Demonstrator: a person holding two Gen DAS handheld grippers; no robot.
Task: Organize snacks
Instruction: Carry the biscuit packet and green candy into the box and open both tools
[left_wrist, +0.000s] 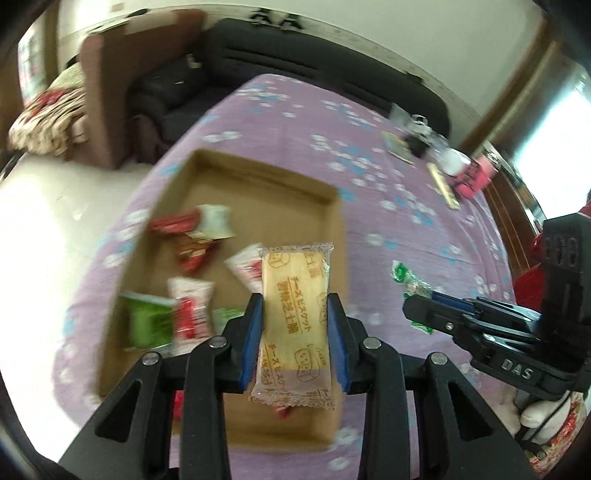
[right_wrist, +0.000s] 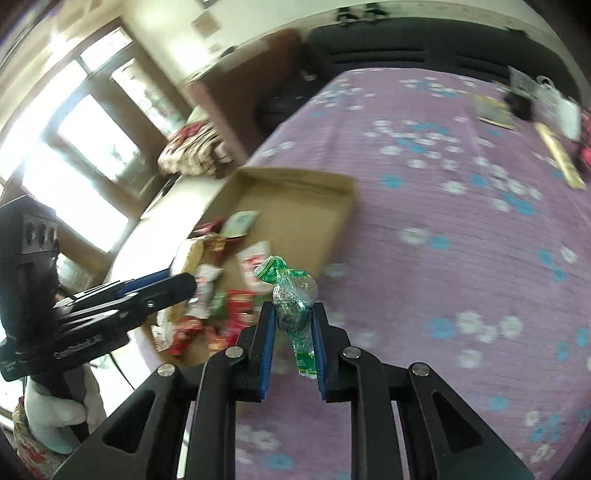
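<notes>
Left wrist: biscuit packet (left_wrist: 295, 317) clamped upright in left gripper (left_wrist: 295, 314), above cardboard tray (left_wrist: 266, 173).

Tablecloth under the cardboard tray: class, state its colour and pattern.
The tablecloth is purple with white and blue flowers, clearest in the right wrist view.

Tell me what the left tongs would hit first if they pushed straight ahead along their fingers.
Probably the cardboard box: the left tongs, shut on the biscuit packet, point down over its right side, near its right wall. Depth is unclear, so the packet might land on the box floor or clip that wall.
</notes>
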